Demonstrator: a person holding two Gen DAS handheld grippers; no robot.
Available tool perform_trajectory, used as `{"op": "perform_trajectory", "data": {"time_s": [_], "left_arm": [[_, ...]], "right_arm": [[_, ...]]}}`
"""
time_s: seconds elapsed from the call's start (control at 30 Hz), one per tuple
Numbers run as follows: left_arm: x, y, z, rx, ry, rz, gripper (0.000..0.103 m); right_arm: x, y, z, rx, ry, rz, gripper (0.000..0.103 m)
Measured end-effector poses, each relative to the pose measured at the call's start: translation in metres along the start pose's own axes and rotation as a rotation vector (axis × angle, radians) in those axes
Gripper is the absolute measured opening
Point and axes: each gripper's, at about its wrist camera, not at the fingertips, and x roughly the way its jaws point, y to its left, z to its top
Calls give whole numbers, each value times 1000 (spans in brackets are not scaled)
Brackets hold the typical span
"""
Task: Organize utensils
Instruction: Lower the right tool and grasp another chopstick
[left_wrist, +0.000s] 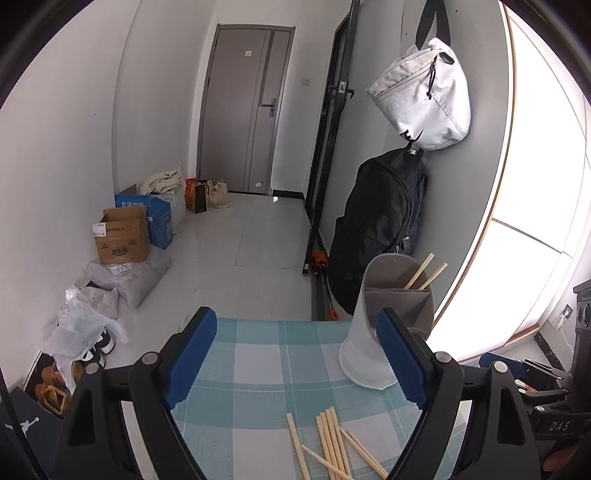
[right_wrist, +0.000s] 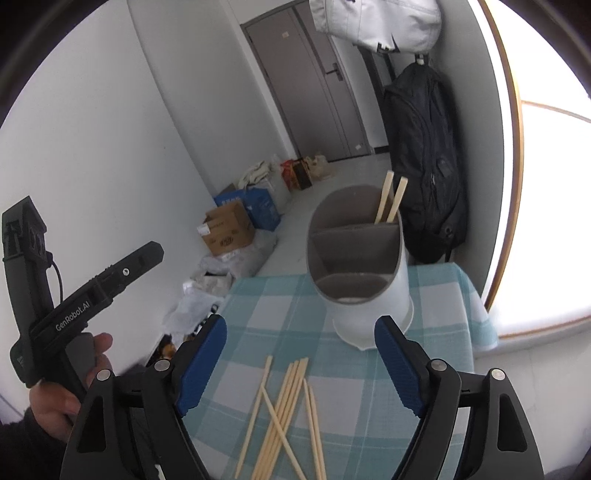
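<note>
We hold both blue-padded grippers, left and right, spread and empty above loose pale wooden chopsticks on the checked tablecloth; two stand in the white divided holder.

Two close, downward-tilted wrist views, both on the checked tablecloth

White walls, grey door at my twelve o'clock, bright window at three, boxes along the tiled floor.
</note>
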Motion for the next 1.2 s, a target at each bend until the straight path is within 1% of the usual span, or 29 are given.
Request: {"op": "perform_trajectory", "data": {"time_s": [0.07,0.13,0.27,0.3,0.33,0.37,0.47,0.53,0.57,0.6,0.67,0.7,0.83,0.9,0.93,1.0,1.03,1.1,1.13,1.2], "left_arm": [[10,9,-7,-21,41,-7,85],[15,16,-9,-42,66,-14,85],[20,29,-12,-63,83,-4,85],[20,33,-13,-68,87,3,85],[21,37,-15,-75,95,10,85],[22,42,-16,-87,102,14,85],[22,61,-17,-147,124,19,85],[23,72,-17,-178,129,43,85],[22,78,-16,-191,125,56,85],[22,82,-16,-195,123,64,85],[21,91,-15,-220,119,82,85],[21,93,-16,-231,121,82,85],[23,103,-17,-285,136,92,85],[24,105,-16,-302,138,92,85],[24,106,-16,-311,139,91,85],[24,107,-15,-322,143,91,85],[24,108,-15,-327,145,90,85],[24,108,-16,-332,150,87,85],[24,108,-16,-334,151,85,85],[24,110,-17,-334,154,85,85]], "right_arm": [[14,1,-6,-11,67,6,83],[27,6,-11,-40,128,11,83],[59,23,-21,-160,237,12,82],[73,29,-25,-206,290,0,80],[83,32,-27,-228,325,-2,77],[94,37,-30,-248,367,11,69],[123,49,-39,-295,470,50,65],[137,55,-47,-317,533,64,63],[144,58,-49,-323,559,68,57],[150,60,-51,-331,579,66,54],[160,66,-54,-367,604,46,53],[164,70,-55,-393,612,32,49],[173,78,-60,-445,647,7,44],[174,83,-63,-478,659,-3,35],[176,86,-66,-491,659,-8,35],[179,89,-68,-507,668,-17,27],[181,90,-68,-508,678,-29,26],[184,89,-65,-476,690,-34,17],[185,89,-64,-466,685,-37,14],[185,88,-60,-456,665,-54,4]]}}
